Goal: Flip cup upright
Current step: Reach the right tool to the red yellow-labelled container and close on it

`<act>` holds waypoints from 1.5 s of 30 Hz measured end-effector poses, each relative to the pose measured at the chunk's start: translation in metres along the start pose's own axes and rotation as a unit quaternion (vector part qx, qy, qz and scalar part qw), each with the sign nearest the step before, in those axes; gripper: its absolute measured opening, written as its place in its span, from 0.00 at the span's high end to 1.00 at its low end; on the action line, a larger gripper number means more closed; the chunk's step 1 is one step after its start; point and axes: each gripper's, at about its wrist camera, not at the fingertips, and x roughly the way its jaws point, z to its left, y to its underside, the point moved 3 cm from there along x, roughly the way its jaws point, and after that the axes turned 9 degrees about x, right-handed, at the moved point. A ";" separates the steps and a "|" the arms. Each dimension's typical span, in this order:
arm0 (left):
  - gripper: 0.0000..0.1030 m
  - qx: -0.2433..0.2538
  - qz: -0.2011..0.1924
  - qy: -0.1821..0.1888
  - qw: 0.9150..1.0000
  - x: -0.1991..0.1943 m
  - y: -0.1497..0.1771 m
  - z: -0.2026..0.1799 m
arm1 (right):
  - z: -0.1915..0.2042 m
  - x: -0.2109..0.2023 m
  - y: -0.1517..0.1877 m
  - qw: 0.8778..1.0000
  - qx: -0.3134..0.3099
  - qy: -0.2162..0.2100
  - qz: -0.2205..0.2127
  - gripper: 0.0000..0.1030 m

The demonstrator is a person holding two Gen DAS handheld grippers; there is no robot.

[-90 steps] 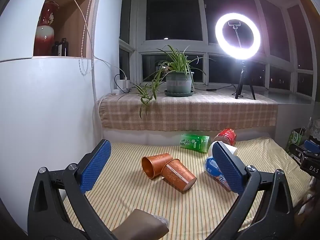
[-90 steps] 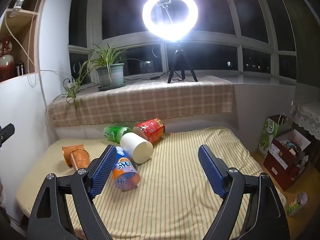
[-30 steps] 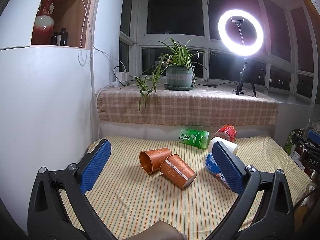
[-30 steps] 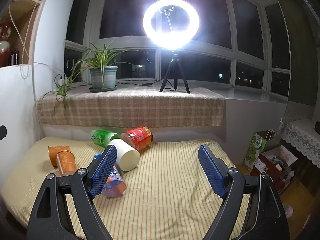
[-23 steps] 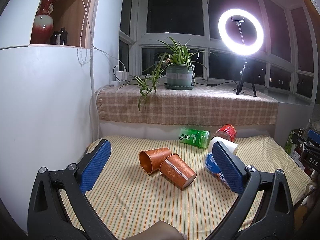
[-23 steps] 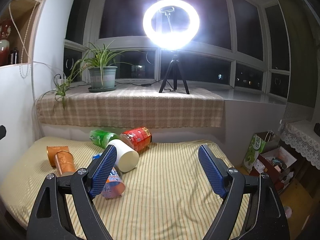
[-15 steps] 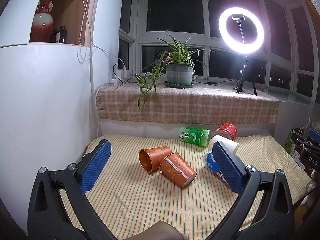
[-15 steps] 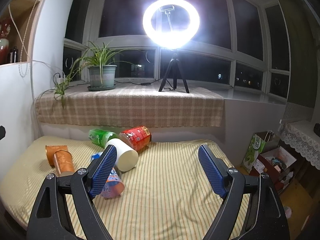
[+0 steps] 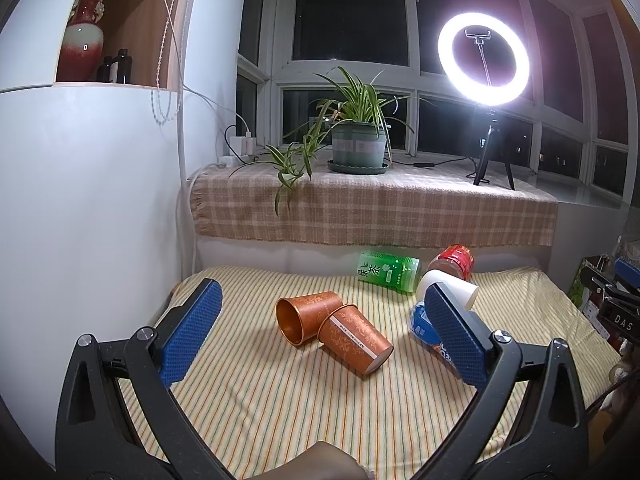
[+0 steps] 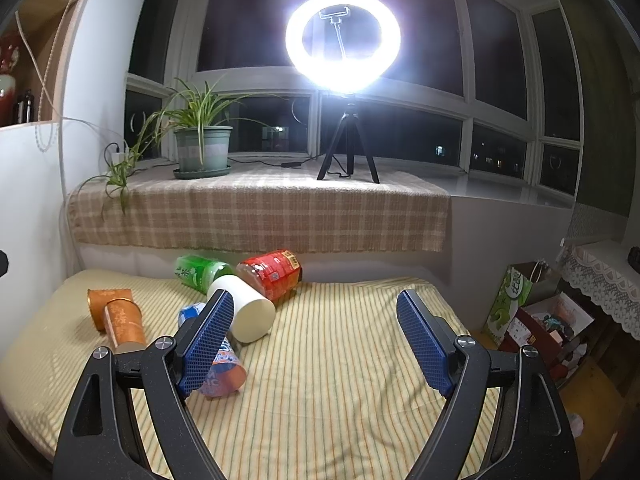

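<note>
Several cups lie on their sides on a striped yellow bed [image 9: 280, 400]. Two copper-orange cups [image 9: 308, 314] [image 9: 354, 338] lie together in the middle; they also show at the left in the right wrist view [image 10: 120, 318]. A white cup [image 10: 242, 308], a blue-and-orange cup [image 10: 220, 372], a green cup [image 10: 200, 270] and a red cup [image 10: 272, 272] lie further right. My left gripper [image 9: 320, 336] is open and empty, held short of the copper cups. My right gripper [image 10: 316, 340] is open and empty above the bed, right of the white cup.
A checked cloth covers the window ledge [image 9: 372, 212], which holds a potted plant [image 9: 358, 140] and a ring light on a tripod [image 10: 344, 40]. A white cabinet [image 9: 80, 200] stands to the left. Boxes and bags [image 10: 532, 312] sit on the floor at the right.
Both views have shifted slightly, with the cups sitting a little nearer the left gripper. Both grippers have stayed open and the cups have not moved.
</note>
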 end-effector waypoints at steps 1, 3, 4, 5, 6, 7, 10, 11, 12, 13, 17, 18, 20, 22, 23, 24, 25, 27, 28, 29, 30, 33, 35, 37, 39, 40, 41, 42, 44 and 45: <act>0.00 0.000 0.001 0.000 1.000 0.000 0.001 0.000 | 0.000 0.001 0.000 1.000 0.000 0.000 0.001 0.19; 0.00 0.000 0.004 0.001 1.000 0.003 0.001 0.001 | 0.001 0.004 0.001 1.000 -0.002 -0.001 0.003 0.19; 0.00 -0.001 0.006 0.001 1.000 0.004 0.001 0.001 | 0.001 0.007 0.002 1.000 -0.003 -0.001 0.005 0.19; 0.00 -0.001 0.009 0.000 1.000 0.005 0.001 0.002 | 0.001 0.011 0.002 1.000 -0.002 -0.003 0.009 0.19; 0.00 -0.002 0.011 0.000 1.000 0.008 0.000 0.003 | 0.000 0.015 0.002 1.000 0.002 -0.007 0.014 0.19; 0.00 -0.003 0.013 0.001 1.000 0.009 0.000 0.003 | -0.002 0.021 0.001 1.000 0.010 -0.013 0.021 0.19; 0.00 -0.004 0.022 0.004 1.000 0.014 0.002 0.005 | -0.013 0.047 0.000 0.996 0.051 -0.035 0.059 0.19; 0.00 -0.004 0.023 0.003 1.000 0.014 0.003 0.006 | -0.016 0.056 -0.001 0.994 0.063 -0.042 0.073 0.19; 0.00 -0.003 0.025 0.001 1.000 0.016 0.004 0.006 | -0.020 0.066 -0.001 0.992 0.077 -0.050 0.088 0.19; 0.00 -0.003 0.027 0.000 1.000 0.017 0.005 0.007 | -0.024 0.077 -0.001 0.989 0.092 -0.058 0.103 0.19; 0.00 -0.005 0.043 -0.006 0.999 0.022 0.012 0.011 | -0.032 0.120 0.000 0.974 0.139 -0.086 0.157 0.19; 0.00 -0.005 0.046 -0.006 0.999 0.023 0.013 0.013 | -0.033 0.129 0.000 0.970 0.149 -0.093 0.168 0.19; 0.00 -0.005 0.054 -0.010 0.998 0.026 0.017 0.016 | -0.034 0.150 0.000 0.957 0.182 -0.114 0.194 0.19; 0.00 -0.007 0.063 -0.011 0.998 0.028 0.022 0.019 | -0.035 0.171 0.002 0.941 0.216 -0.133 0.222 0.19; 0.00 -0.009 0.069 -0.012 0.998 0.029 0.025 0.021 | -0.034 0.180 0.003 0.934 0.229 -0.141 0.234 0.19; 0.00 -0.010 0.074 -0.014 0.997 0.031 0.028 0.023 | -0.034 0.189 0.004 0.927 0.242 -0.149 0.246 0.19; 0.00 -0.010 0.079 -0.016 0.997 0.032 0.031 0.025 | -0.034 0.198 0.005 0.921 0.251 -0.153 0.254 0.18; 0.00 -0.011 0.087 -0.021 0.996 0.034 0.036 0.028 | -0.034 0.219 0.008 0.906 0.280 -0.158 0.276 0.18; 0.00 -0.012 0.091 -0.022 0.996 0.035 0.038 0.029 | -0.034 0.230 0.010 0.897 0.297 -0.160 0.286 0.18; 0.00 -0.015 0.095 -0.025 0.995 0.036 0.041 0.032 | -0.034 0.238 0.010 0.891 0.308 -0.162 0.293 0.18; 0.00 -0.016 0.098 -0.027 0.995 0.037 0.042 0.033 | -0.034 0.247 0.011 0.885 0.316 -0.164 0.300 0.18; 0.00 -0.019 0.106 -0.035 0.994 0.039 0.047 0.038 | -0.031 0.270 0.015 0.868 0.340 -0.166 0.321 0.18; 0.00 -0.021 0.110 -0.040 0.993 0.041 0.049 0.042 | -0.028 0.284 0.016 0.858 0.355 -0.170 0.331 0.18; 0.00 -0.024 0.112 -0.044 0.992 0.042 0.052 0.046 | -0.023 0.295 0.017 0.850 0.365 -0.173 0.338 0.18; 0.00 -0.025 0.115 -0.048 0.992 0.044 0.054 0.049 | -0.017 0.305 0.018 0.844 0.373 -0.173 0.345 0.18; 0.00 -0.025 0.116 -0.049 0.992 0.045 0.054 0.050 | -0.015 0.309 0.019 0.841 0.377 -0.171 0.348 0.18; 0.00 -0.026 0.118 -0.050 0.991 0.046 0.055 0.051 | -0.012 0.315 0.021 0.837 0.382 -0.170 0.353 0.18; 0.00 -0.026 0.119 -0.051 0.991 0.047 0.056 0.053 | -0.010 0.319 0.022 0.833 0.387 -0.170 0.356 0.18; 0.00 -0.027 0.123 -0.053 0.991 0.049 0.057 0.055 | -0.009 0.330 0.028 0.823 0.401 -0.165 0.366 0.18; 0.00 -0.027 0.124 -0.055 0.990 0.050 0.057 0.056 | -0.008 0.333 0.029 0.820 0.407 -0.163 0.369 0.18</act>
